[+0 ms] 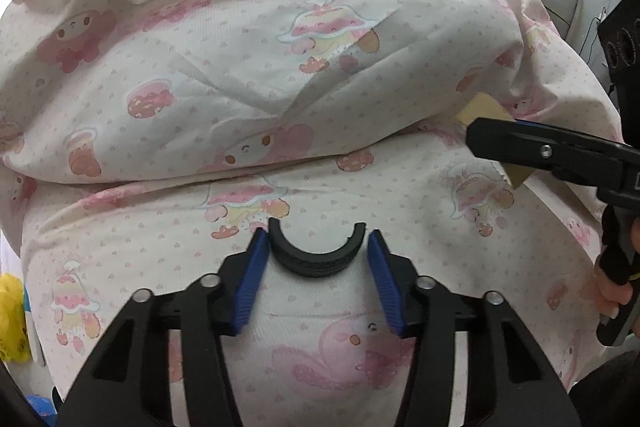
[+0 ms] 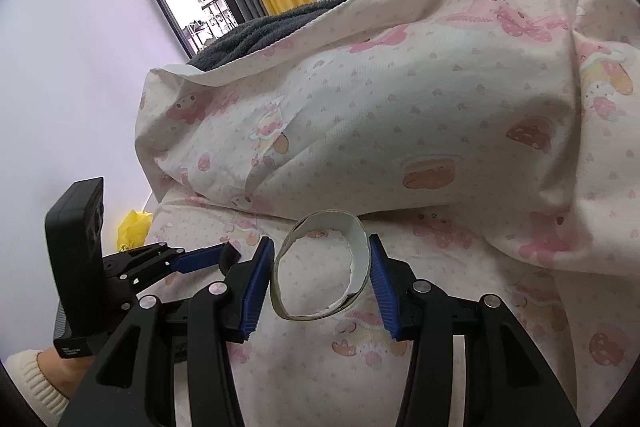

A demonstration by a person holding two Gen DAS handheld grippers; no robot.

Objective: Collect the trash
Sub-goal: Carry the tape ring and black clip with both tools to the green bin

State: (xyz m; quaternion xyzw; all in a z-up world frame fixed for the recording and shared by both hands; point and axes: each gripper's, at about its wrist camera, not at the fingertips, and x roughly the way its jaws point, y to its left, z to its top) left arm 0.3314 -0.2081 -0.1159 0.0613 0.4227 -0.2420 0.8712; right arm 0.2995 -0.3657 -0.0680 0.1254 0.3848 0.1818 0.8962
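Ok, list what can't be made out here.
- Left view: whether the left tongs press the black half ring; the gaps at the pads are too slim to tell.
- Left view: cardboard ring, mostly behind the right tongs.
- Right view: yellow bag, its lower part behind the bed edge.

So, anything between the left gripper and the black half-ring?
Nothing. The half-ring lies between the pads of the left gripper, with only slivers of sheet on either side. Left wrist view.
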